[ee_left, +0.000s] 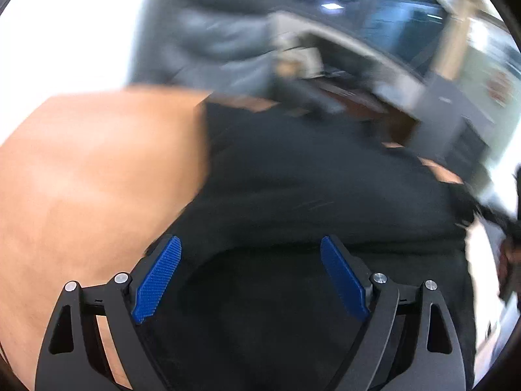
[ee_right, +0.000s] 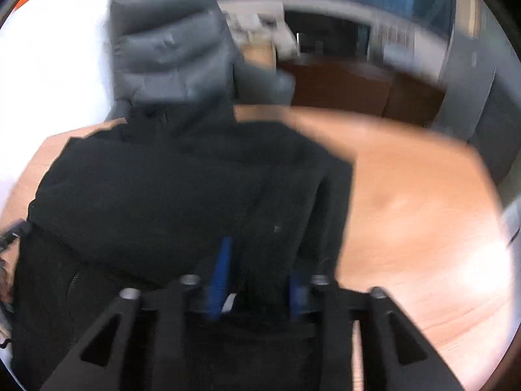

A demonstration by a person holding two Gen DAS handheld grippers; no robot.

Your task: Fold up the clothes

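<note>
Black clothing (ee_left: 309,179) lies spread on the wooden desk (ee_left: 81,179), and it fills the near ground of both wrist views. Both pictures are smeared by blur, so fine detail of the cloth is lost.

Nearest in the left wrist view, the left tongs (ee_left: 250,244) stand wide apart above the garment. Their blue pads (ee_left: 159,277) are bare, with dark cloth showing below and between them but not pressed by either one, so they are released. A rounded fold edge of the garment runs just beyond the fingertips.

In the right wrist view, the right tongs (ee_right: 257,260) hang low over the near part of the same black clothing (ee_right: 162,195). The two blue pads (ee_right: 223,270) stand partly apart with dark cloth in the gap between them. Blur hides whether the pads press on that cloth, so I cannot tell if it is grasped or let go.

Farther out, the garment's narrow upper part reaches toward the far edge of the desk (ee_right: 407,195), whose bare top shows to the right of the cloth in this view and to the left in the other.

Beyond the far edge stands a grey padded chair (ee_right: 172,58), seen also in the left wrist view (ee_left: 202,32). Behind it lies a blurred room with dark wooden furniture (ee_right: 342,88).
</note>
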